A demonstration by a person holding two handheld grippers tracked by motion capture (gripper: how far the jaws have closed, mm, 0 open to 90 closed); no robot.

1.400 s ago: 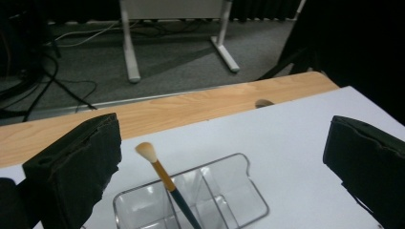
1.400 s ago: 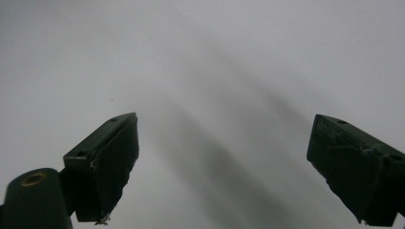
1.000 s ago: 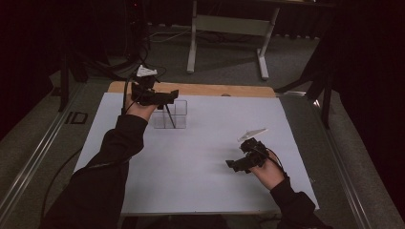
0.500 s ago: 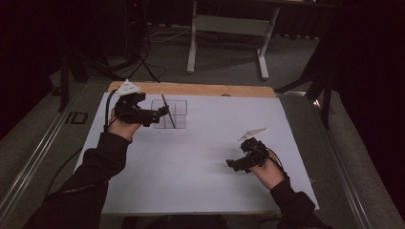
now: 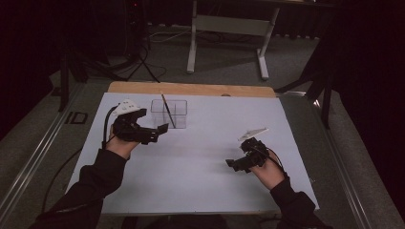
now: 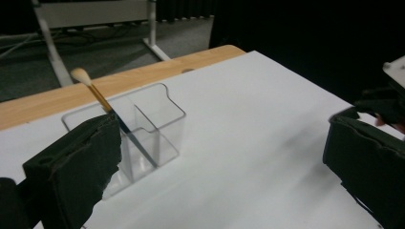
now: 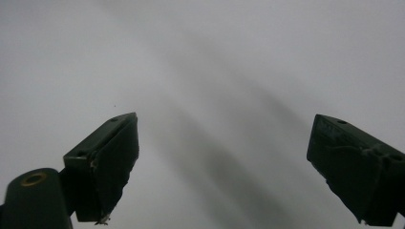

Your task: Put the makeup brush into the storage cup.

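left claw beside the brush holder, right claw idle

our left claw point(image 5: 161, 129) hangs released, jaws wide, just beside the clear plastic two-compartment holder point(image 6: 143, 129) at the far left of the white-covered table point(image 5: 200, 191). the thin wooden brush with a pale tip point(image 6: 102, 102) leans inside it, long axis tilted up and away from us. our left claw is far nearer; our right claw point(image 5: 234, 164), also released, hovers well apart.

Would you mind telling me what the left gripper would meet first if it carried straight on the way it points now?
Probably the clear organizer: it sits just beyond the left gripper, slightly toward one jaw, with the brush leaning inside. Depth is hard to judge.
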